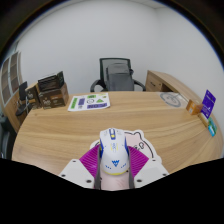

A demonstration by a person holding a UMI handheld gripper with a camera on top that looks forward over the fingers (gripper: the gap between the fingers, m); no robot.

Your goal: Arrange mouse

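Our gripper (113, 172) has the white mouse (112, 153) between its fingers, pads pressing both flanks, above the wooden desk (60, 125). We judge it light, rigid and slippery-shelled, so the waisted sides look best to grasp.

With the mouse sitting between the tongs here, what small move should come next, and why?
Probably lift it a little and carry it forward: the tongs appear closed on the white mouse, both pads against its sides, above the wooden desk, whose surface ahead looks free.
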